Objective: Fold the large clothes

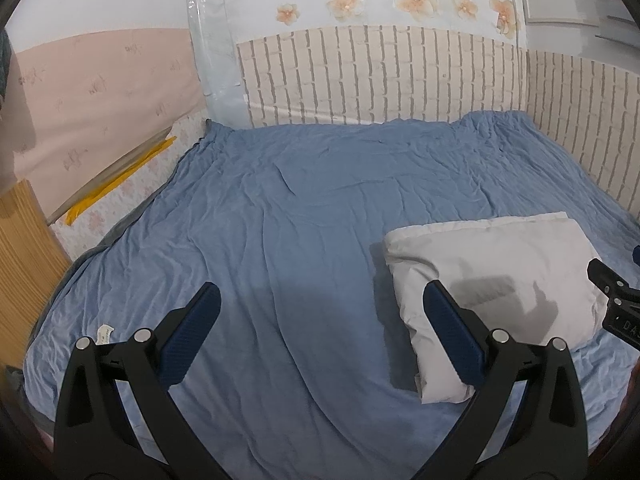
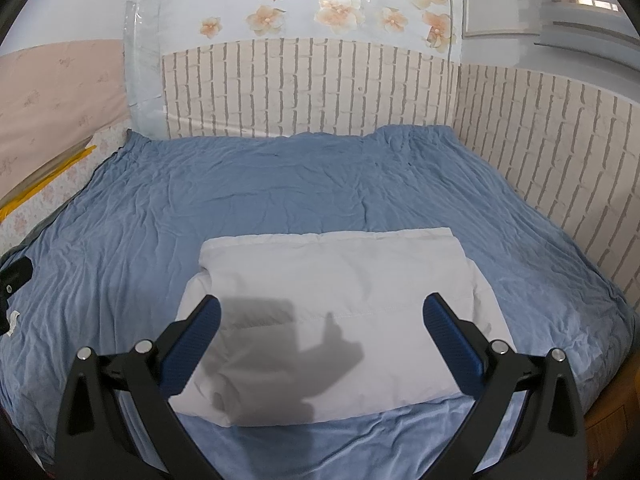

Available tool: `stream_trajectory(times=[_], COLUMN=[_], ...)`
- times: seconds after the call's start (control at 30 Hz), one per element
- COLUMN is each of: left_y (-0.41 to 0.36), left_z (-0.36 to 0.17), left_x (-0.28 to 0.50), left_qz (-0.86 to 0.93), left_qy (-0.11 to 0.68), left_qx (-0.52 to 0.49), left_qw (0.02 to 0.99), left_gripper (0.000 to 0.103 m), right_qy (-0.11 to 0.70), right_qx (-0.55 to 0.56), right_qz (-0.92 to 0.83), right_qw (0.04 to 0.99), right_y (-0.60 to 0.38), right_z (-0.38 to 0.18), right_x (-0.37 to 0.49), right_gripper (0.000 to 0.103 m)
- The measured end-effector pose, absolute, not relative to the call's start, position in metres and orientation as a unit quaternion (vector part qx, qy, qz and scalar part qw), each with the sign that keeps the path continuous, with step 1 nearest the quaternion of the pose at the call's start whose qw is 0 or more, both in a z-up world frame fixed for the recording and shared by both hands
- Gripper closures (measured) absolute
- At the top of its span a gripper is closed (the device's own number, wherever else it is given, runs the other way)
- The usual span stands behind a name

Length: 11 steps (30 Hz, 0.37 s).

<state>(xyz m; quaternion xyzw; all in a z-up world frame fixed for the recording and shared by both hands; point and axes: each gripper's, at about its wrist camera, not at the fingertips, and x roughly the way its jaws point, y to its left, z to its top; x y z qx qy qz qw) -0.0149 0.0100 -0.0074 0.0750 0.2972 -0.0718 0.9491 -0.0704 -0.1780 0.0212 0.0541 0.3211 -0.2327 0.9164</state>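
step: the white garment (image 2: pixel 332 320) already looks like a folded, puffy rectangle; you seem to be at the end of a fold or just before a final one. That's my read, not something shown.
garment location: lying on the blue bedsheet (image 1: pixel 280 208), near the front edge of the bed, toward its right side, well clear of the brick-pattern wall panel (image 2: pixel 312 88).
next move: if another fold is due, you need both near corners pinched evenly; the padding looks thick and may spring back.
left hand-held gripper (image 1: pixel 320 340): fingers spread wide, holding nothing, hovering over bare sheet left of the garment.
right hand-held gripper (image 2: pixel 320 340): fingers spread wide, empty, hovering directly above the garment's near half, casting a shadow on it.
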Motion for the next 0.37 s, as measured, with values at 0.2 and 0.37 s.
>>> stream_trajectory(times=[0.2,0.37], left_y=[0.0113,0.0129], left_z=[-0.0098,-0.0108], left_x=[-0.01,-0.008], left_qz=[-0.069,-0.07], left_qy=[0.307,0.312], left_qx=[0.075,0.073], left_qw=[0.946,0.944], left_gripper=[0.003,0.003], right_qy=[0.322,0.322], right_qx=[0.054,0.053], right_qz=[-0.232,-0.233], right_qw=[0.916,0.916], right_y=[-0.1781,-0.1781], right_z=[0.0201,0.0209], right_x=[-0.071,-0.07], right_gripper=[0.002,0.002])
